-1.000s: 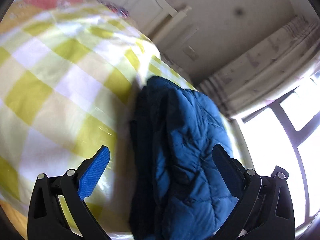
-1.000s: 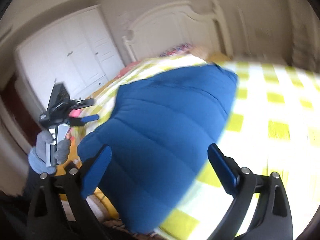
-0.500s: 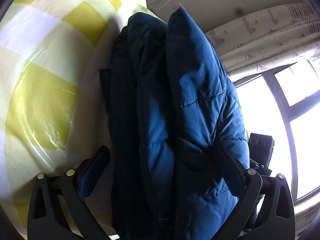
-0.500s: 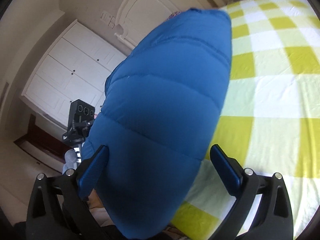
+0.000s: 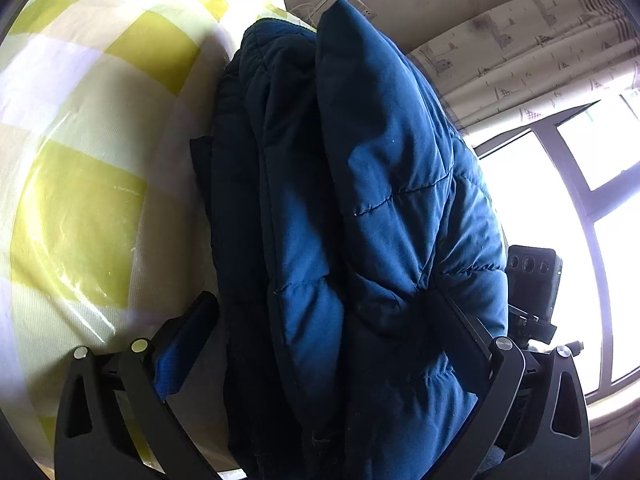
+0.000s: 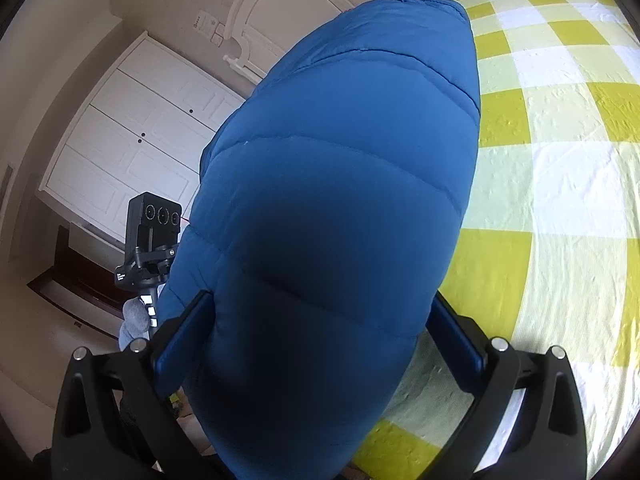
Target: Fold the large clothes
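Blue quilted jacket (image 5: 360, 208) folded in thick puffy layers on checked bedspread (image 5: 88, 120).

The quilted jacket (image 6: 336, 208) between the right gripper's (image 6: 320, 340) black arms is solid blue — darker navy in its folds ahead of the left gripper (image 5: 324, 332), whose pads (image 5: 180, 356) are blue. The bedsheet (image 6: 560, 184) beside it is checked — yellow-green, pale green and white squares. The wardrobe (image 6: 132, 140) beyond is white.

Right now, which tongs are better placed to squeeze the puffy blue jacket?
Probably the right tongs: the blue jacket bulges smoothly between both fingers. The left tongs straddle several bunched layers, so that grab looks messier.
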A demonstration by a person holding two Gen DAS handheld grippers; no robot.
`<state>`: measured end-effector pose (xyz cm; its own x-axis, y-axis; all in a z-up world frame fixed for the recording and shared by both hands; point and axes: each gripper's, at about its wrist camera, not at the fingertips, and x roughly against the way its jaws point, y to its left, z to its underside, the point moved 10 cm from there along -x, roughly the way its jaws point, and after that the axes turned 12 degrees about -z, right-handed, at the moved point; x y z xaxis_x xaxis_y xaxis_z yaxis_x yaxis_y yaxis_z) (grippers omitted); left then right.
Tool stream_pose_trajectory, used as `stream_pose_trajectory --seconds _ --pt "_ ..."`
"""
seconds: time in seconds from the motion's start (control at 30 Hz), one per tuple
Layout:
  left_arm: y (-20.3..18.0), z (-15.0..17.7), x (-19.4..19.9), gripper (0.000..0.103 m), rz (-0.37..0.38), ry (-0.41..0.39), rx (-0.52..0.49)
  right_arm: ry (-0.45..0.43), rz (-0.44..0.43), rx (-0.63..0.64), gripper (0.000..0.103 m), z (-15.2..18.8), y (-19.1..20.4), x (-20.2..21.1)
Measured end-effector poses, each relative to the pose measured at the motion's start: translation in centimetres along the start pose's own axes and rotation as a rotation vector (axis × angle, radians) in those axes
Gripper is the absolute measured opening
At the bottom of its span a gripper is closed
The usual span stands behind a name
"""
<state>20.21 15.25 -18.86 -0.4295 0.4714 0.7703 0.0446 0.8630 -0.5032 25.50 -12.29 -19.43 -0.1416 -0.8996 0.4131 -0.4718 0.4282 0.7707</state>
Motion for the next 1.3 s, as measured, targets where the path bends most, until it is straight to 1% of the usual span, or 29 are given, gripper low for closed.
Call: stream_pose_trajectory --seconds 0.1,0.17,0.2,0.23,0.27,0.3,0.33,0.37,0.43,0.5,0.6,0.67,0.73,0.77,0.8,0.87,0.9,0.93,0.97,1.0,1.03,1.07,1.1,1.13,1.17,1.2,1.23,1.27,1.3 --pt "-0.5 -0.1 -0.2 0.099 -0.017 -0.011 -0.014 -0.005 0.025 0.017 0.101 0.2 0.2 -0.3" --pt "-0.9 -0.1 -0.3 0.099 -0.043 -0.048 -0.021 -0.011 0.052 0.044 0.101 0.3 0.5 -0.7" --pt "-1.2 -0.1 -0.1 0.095 -0.052 -0.08 -0.022 -0.022 0.069 0.069 0.098 0.4 0.8 -0.7" --pt "-1.7 0.2 0.3 0.08 -0.033 -0.122 -0.021 -0.036 0.084 0.09 0.092 0.3 1.1 -0.7" --pt "-2.1 0.4 0.8 0.075 -0.032 -0.163 -0.015 -0.051 0.105 0.121 0.089 0.4 1.3 -0.6" --pt "-2.7 0.7 1.3 0.065 -0.044 -0.217 -0.033 -0.063 0.119 0.145 0.084 0.5 1.6 -0.5" --pt "-3.1 0.8 1.7 0.059 -0.069 -0.252 -0.052 -0.086 0.139 0.185 0.08 0.7 2.0 -0.3" --pt "-4.0 0.9 2.3 0.055 -0.105 -0.297 -0.069 -0.097 0.149 0.207 0.078 0.8 2.2 -0.2" --pt "-5.4 0.4 2.9 0.045 -0.115 -0.329 -0.056 -0.118 0.177 0.265 0.069 0.7 2.9 0.2" --pt "-6.8 -0.5 3.4 0.043 -0.111 -0.35 -0.054 -0.149 0.212 0.336 0.064 -0.3 3.8 1.3" --pt "-10.0 -3.4 3.6 0.042 -0.085 -0.383 -0.064 -0.216 0.222 0.375 0.061 -3.0 4.6 4.0" --pt "-12.5 -6.3 3.3 0.042 -0.079 -0.414 -0.096 -0.27 0.253 0.411 0.06 -5.9 4.8 6.4" --pt "-15.1 -10.0 2.2 0.042 -0.06 -0.422 -0.105 -0.314 0.289 0.44 0.06 -9.3 4.5 8.7" --pt "-15.6 -11.2 1.7 0.042 -0.057 -0.422 -0.107 -0.322 0.302 0.441 0.06 -11.1 3.9 9.8" --pt "-16.8 -13.4 0.4 0.042 -0.058 -0.421 -0.109 -0.325 0.313 0.44 0.06 -12.4 3.3 10.4" --pt "-17.9 -15.9 -2.7 0.043 -0.074 -0.383 -0.097 -0.294 0.355 0.412 0.061 -15.6 0.6 11.9" --pt "-18.1 -16.7 -4.5 0.043 -0.094 -0.358 -0.095 -0.27 0.376 0.396 0.062 -16.5 -0.8 12.1" --pt "-18.2 -17.5 -7.5 0.043 -0.138 -0.316 -0.09 -0.229 0.404 0.348 0.064 -17.5 -3.6 12.3" --pt "-18.1 -17.5 -9.8 0.043 -0.178 -0.276 -0.097 -0.195 0.434 0.283 0.066 -17.9 -6.4 12.3" --pt "-17.9 -17.1 -13.0 0.047 -0.24 -0.215 -0.127 -0.152 0.493 0.201 0.07 -17.7 -9.9 12.0" --pt "-18.1 -17.2 -14.4 0.062 -0.273 -0.248 -0.151 -0.161 0.493 0.119 0.087 -17.2 -12.3 12.2" --pt "-18.4 -17.4 -14.4 0.065 -0.309 -0.288 -0.166 -0.21 0.473 0.089 0.094 -17.3 -12.7 12.7" --pt "-18.4 -17.2 -14.4 0.066 -0.327 -0.297 -0.175 -0.232 0.464 0.084 0.096 -17.1 -12.6 13.3" --pt "-18.5 -17.2 -14.2 0.066 -0.337 -0.292 -0.167 -0.242 0.479 0.092 0.096 -16.8 -12.3 13.5" --pt "-18.6 -17.2 -14.0 0.066 -0.345 -0.291 -0.169 -0.253 0.516 0.117 0.096 -16.7 -11.7 14.1" --pt "-18.5 -17.1 -13.9 0.067 -0.36 -0.294 -0.188 -0.271 0.59 0.168 0.096 -16.8 -10.4 14.6" --pt "-18.4 -17.1 -13.9 0.071 -0.381 -0.305 -0.209 -0.292 0.642 0.214 0.096 -16.8 -9.8 15.6" --pt "-18.2 -16.9 -13.7 0.073 -0.4 -0.317 -0.221 -0.32 0.679 0.271 0.096 -17.1 -8.3 15.8" --pt "-18.2 -16.9 -13.5 0.076 -0.428 -0.336 -0.233 -0.341 0.682 0.328 0.096 -17.4 -6.8 15.9"
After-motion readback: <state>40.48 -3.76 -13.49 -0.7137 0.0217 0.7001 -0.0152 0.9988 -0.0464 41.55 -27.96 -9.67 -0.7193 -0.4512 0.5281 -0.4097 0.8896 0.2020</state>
